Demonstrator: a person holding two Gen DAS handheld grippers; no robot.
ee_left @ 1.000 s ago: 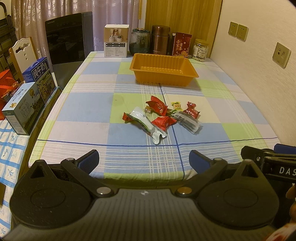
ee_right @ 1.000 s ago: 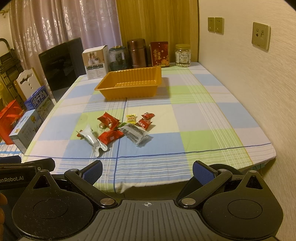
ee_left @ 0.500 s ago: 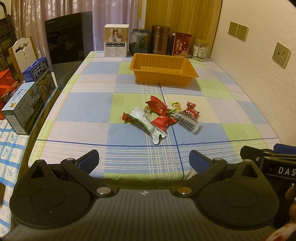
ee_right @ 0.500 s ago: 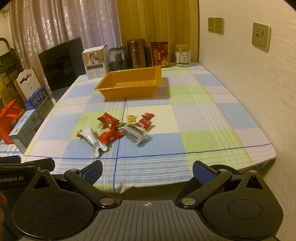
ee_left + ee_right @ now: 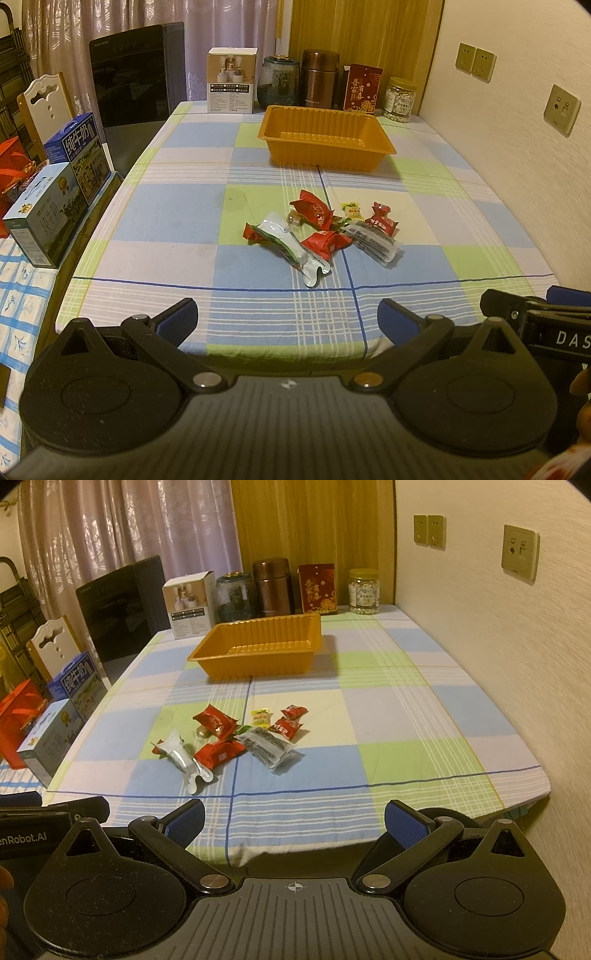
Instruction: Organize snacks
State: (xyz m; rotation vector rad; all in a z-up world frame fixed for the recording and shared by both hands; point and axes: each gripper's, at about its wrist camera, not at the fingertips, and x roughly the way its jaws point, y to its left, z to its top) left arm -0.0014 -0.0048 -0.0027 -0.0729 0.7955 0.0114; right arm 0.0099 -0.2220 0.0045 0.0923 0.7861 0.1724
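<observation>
A cluster of snack packets lies mid-table: a silver-green pouch (image 5: 291, 245) (image 5: 183, 755), red packets (image 5: 314, 212) (image 5: 216, 720), a clear dark-filled pack (image 5: 375, 243) (image 5: 269, 746), a small yellow candy (image 5: 352, 210) (image 5: 260, 717). An empty orange tray (image 5: 327, 153) (image 5: 258, 661) stands beyond them. My left gripper (image 5: 288, 319) is open and empty at the table's near edge. My right gripper (image 5: 295, 821) is open and empty beside it, also short of the snacks.
A white box (image 5: 231, 86), jars, a brown canister (image 5: 319, 79) and a red card (image 5: 362, 88) line the table's far edge. Milk cartons (image 5: 48, 218) stand off the left side. The wall (image 5: 498, 646) runs along the right edge.
</observation>
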